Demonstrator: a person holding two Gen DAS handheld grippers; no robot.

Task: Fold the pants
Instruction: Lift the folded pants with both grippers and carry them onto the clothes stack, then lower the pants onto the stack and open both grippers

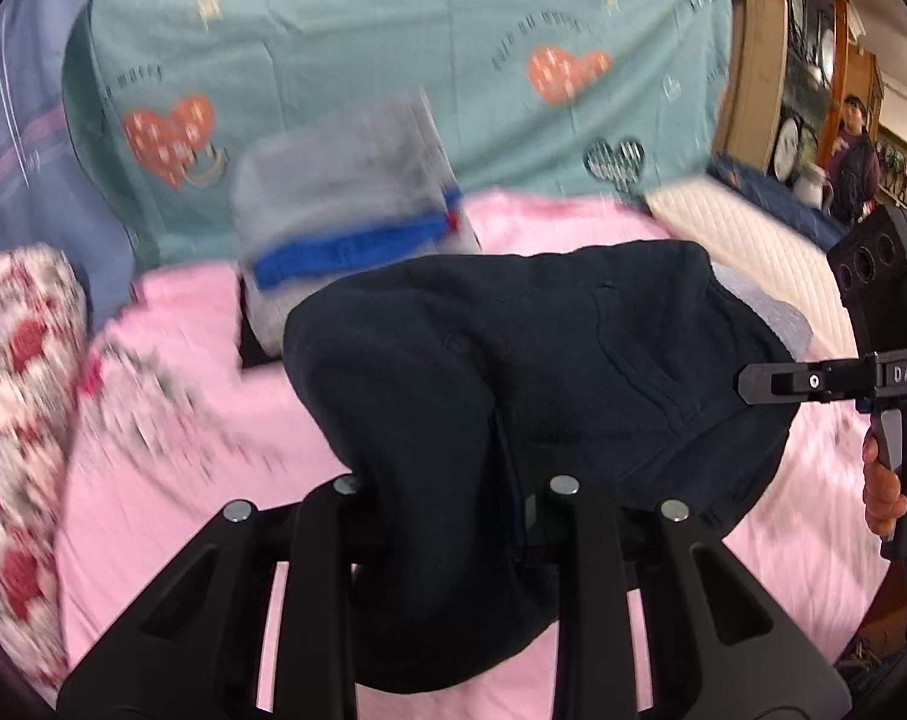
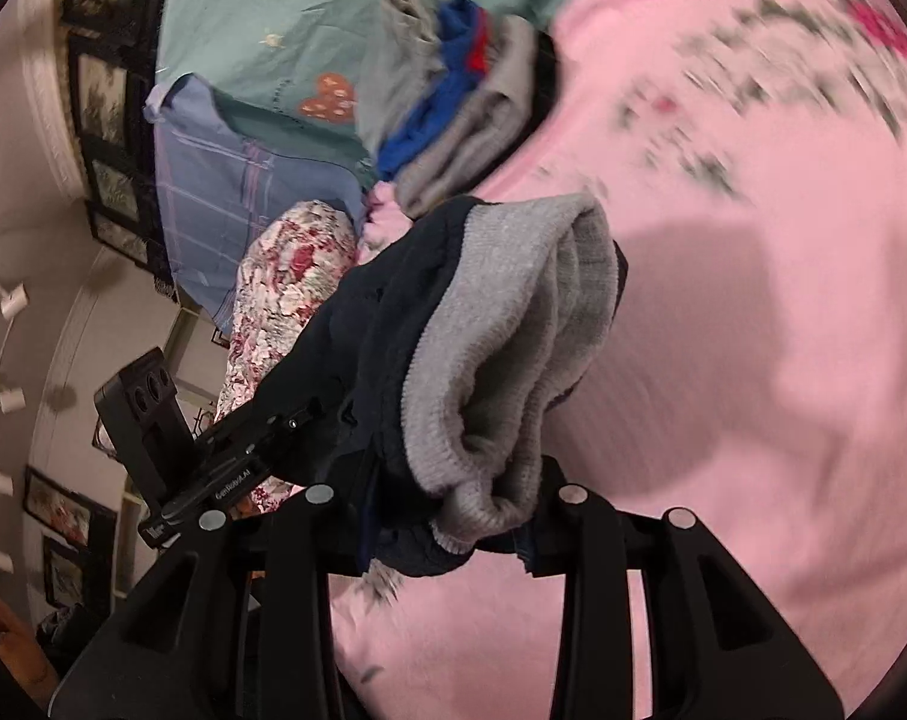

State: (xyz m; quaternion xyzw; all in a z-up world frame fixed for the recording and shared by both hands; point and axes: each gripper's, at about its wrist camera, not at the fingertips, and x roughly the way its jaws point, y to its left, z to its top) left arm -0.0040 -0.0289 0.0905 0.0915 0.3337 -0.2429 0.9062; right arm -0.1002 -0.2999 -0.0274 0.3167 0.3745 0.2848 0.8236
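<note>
Where the dark fabric bunches over both sets of tongs, the fingertips themselves are buried, so pad contact cannot be read directly. Left tongs (image 1: 453, 516): narrow gap, navy pants (image 1: 513, 372) gathered between the fingers and hanging off them. Right tongs (image 2: 447, 516): also narrow, closed on the grey ribbed cuff (image 2: 513, 360) and the dark cloth behind it.

Pants are lifted clear of the bed, slung between the two tongs. In the left wrist view the long axis runs roughly left to right, from the left tongs toward the right tongs (image 1: 777, 383) at the frame's right edge; a pocket seam shows mid-cloth. The lower folds are cut off behind the tong frames in both views.

Background is motion-blurred: the print on the pink blanket (image 1: 183, 480) is unreadable. A folded grey and blue pile (image 1: 345, 210) sits beyond the pants on the blanket's far edge, against the teal heart-print sheet (image 1: 393, 30). A floral pillow (image 1: 21, 360) lies at the left edge. Open pink blanket lies under and to the right of the pants in the right wrist view. A person (image 1: 852, 162) stands far off, small.
</note>
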